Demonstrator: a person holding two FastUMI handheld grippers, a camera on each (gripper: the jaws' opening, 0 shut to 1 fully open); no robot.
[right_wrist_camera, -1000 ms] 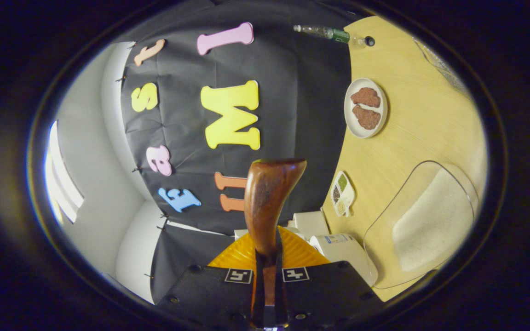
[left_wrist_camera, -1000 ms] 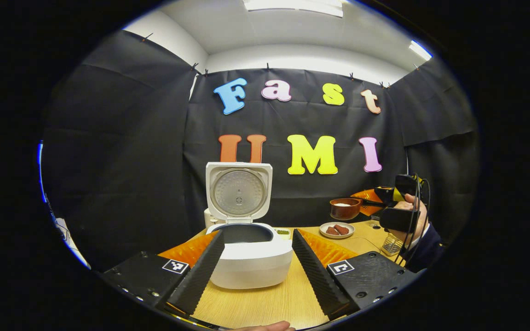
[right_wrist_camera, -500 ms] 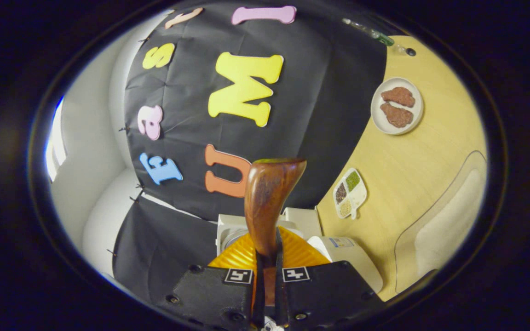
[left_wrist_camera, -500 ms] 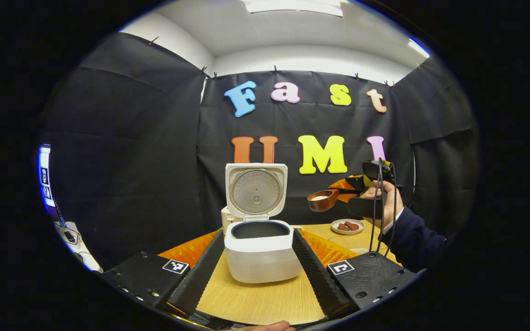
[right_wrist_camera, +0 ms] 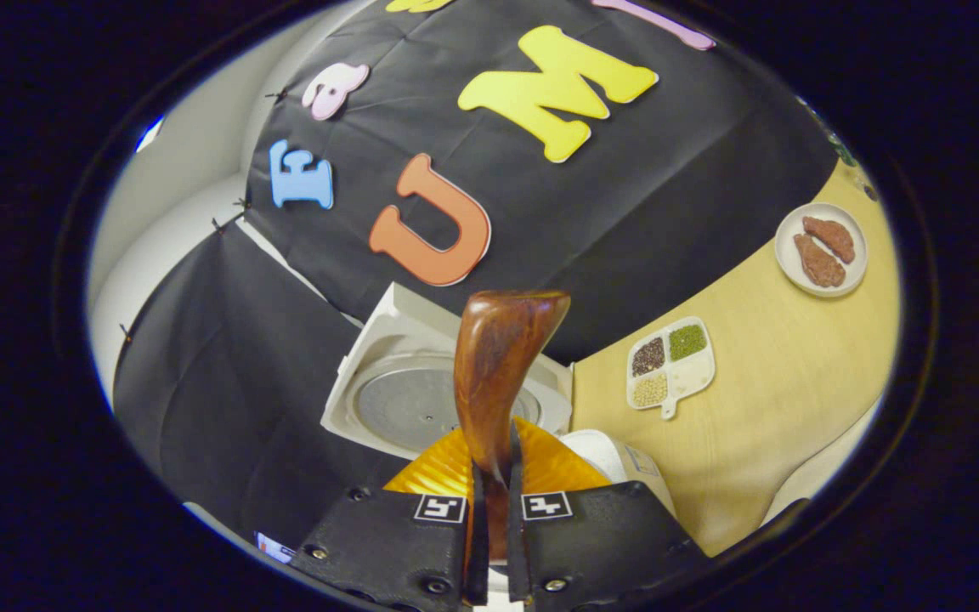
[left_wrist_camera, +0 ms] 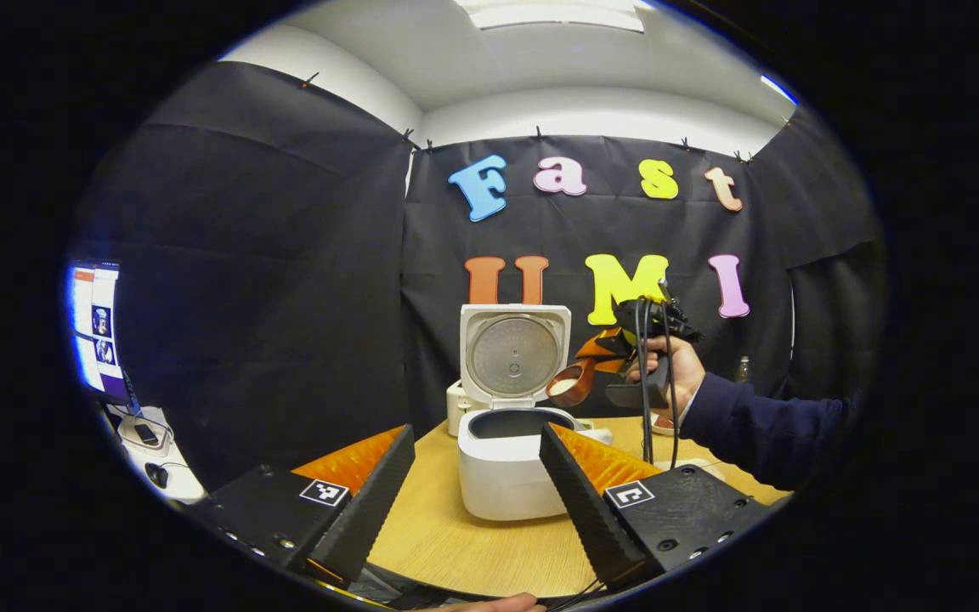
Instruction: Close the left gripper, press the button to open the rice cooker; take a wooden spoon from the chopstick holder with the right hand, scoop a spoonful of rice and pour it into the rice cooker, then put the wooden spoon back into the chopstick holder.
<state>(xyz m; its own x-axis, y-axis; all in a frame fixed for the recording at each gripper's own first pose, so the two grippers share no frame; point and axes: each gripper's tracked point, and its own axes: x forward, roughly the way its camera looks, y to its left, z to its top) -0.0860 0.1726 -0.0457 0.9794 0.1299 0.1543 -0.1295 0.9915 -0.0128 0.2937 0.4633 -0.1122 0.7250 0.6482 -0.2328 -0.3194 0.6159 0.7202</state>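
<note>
Rice sits in the wooden spoon (left_wrist_camera: pixel 570 384), gripped by the right gripper (right_wrist_camera: pixel 489 476) beside the open rice cooker (left_wrist_camera: pixel 511 463); left gripper (left_wrist_camera: pixel 477 476) jaws wide; centre the bowl over the pot, then tip slowly.

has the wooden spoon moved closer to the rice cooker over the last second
Yes. In the left gripper view the wooden spoon, clamped in the right gripper, has travelled left and now sits tipped beside the rice cooker lid.
</note>
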